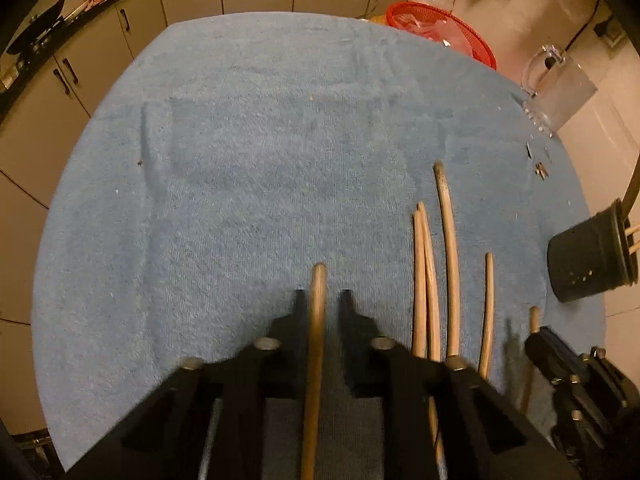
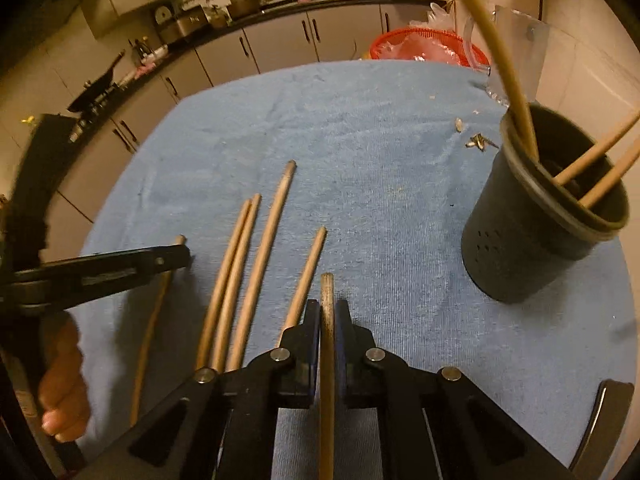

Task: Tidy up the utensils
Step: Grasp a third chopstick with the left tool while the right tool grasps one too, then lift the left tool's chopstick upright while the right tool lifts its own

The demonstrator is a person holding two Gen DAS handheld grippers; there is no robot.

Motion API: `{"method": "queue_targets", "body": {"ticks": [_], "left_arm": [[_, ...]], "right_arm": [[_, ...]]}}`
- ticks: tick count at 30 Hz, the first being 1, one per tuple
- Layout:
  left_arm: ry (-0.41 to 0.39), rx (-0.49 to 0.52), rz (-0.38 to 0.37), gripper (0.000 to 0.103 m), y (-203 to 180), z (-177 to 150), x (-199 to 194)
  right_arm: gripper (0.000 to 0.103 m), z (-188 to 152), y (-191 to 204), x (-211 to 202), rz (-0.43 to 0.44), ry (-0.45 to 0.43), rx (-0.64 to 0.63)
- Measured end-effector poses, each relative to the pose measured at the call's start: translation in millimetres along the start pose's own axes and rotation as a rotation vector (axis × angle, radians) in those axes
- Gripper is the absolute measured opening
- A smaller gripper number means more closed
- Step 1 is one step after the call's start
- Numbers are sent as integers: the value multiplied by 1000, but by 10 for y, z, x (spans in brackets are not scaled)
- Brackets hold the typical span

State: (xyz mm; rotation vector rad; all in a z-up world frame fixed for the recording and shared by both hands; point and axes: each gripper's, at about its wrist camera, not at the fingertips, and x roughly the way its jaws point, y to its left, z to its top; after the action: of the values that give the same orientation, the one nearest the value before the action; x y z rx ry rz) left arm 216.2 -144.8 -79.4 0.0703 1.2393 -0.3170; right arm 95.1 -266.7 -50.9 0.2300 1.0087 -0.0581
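Through the left wrist camera, my left claw (image 1: 322, 300) stands narrowly parted with one chopstick (image 1: 316, 344) running lengthwise between its jaws, a gap showing on each side, so it straddles the stick without gripping it. The stick's long axis lines up with the claw and points away from me. The other loose chopsticks (image 1: 434, 280) lie roughly parallel just to the right on the blue towel (image 1: 240, 160), and the black utensil holder (image 1: 588, 256) sits far right, well apart from this claw. My right claw (image 1: 556, 356) shows at the lower right edge.

Through the right wrist camera, my right claw (image 2: 327, 316) is clamped on a darker chopstick (image 2: 327, 360) that runs straight forward between the pads. The holder (image 2: 548, 216) stands ahead and to the right, upright, with a few sticks already leaning in it. I judge the right arm the nearer one for the drop, and the stick will need tipping upright first.

The towel covers a round bench; cabinets (image 2: 280, 48) and a red mesh basket (image 2: 424, 46) sit beyond.
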Motion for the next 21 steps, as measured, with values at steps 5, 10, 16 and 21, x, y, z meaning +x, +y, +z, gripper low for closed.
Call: {"method": "queue_targets", "body": {"ticks": [5,10,16,21], "left_arm": [[-22,1,-21,7,25,-141,-121],[-124,-5,-49,7,85,-312,-598],[-265,9,-90,7,98,-555,-1267],[-345,23,-94,7,37,-714,-1662]], "right_arm": [[8,-58,-3,-262,63,-68,3],[8,-175,-6,-674,148,-177,-6],[8,-278,41,-1164,178,-293,-32],[8,-331,49,-1448,187,-367,-42]]}}
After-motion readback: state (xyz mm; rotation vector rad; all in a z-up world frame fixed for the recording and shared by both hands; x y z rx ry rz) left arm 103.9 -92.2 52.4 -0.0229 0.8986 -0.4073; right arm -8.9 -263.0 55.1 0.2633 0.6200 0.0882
